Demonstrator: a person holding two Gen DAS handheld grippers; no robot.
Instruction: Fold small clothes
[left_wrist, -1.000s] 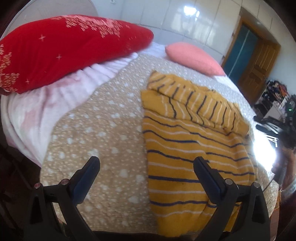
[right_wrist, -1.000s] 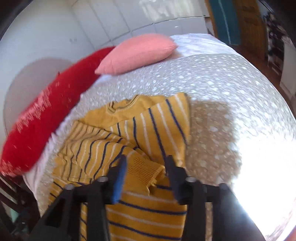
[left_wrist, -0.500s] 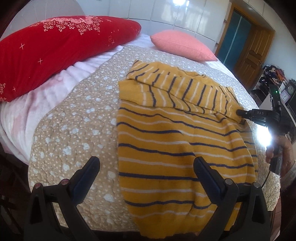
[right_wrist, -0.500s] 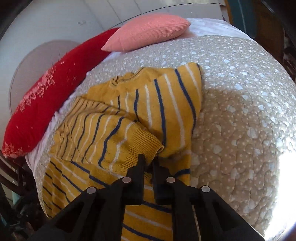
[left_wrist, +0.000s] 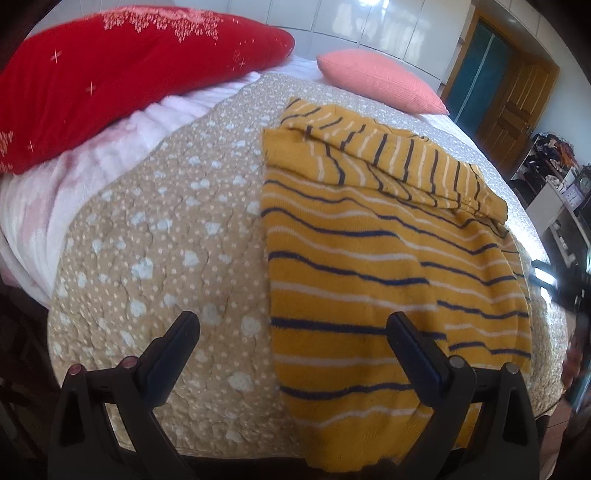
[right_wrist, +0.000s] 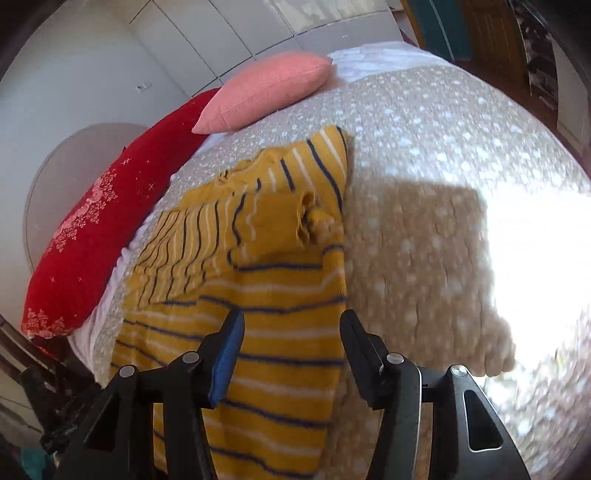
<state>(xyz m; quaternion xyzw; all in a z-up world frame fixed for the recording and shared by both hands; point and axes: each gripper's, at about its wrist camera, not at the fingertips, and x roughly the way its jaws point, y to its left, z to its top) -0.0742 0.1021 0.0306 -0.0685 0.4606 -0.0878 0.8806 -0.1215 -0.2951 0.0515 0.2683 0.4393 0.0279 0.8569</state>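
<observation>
While both tools are hovering, nothing is being held.
Bed: the dotted quilt (left_wrist: 155, 236) is filling the frame.
Sweater: the striped sweater (left_wrist: 369, 266) is lying centre-right, its sleeve (left_wrist: 399, 162) crossing the top.
Left gripper (left_wrist: 291, 332): gaping wide, empty.
Right gripper (right_wrist: 291, 332): parted, empty.
Advice: I'd be pinching the hem corners evenly.

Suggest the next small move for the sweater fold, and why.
Probably bring the open left gripper down onto the near hem of the yellow striped sweater to fold it up. One sleeve already lies across the chest, the right gripper is open and empty, and the body lies full length on the quilt.
</observation>
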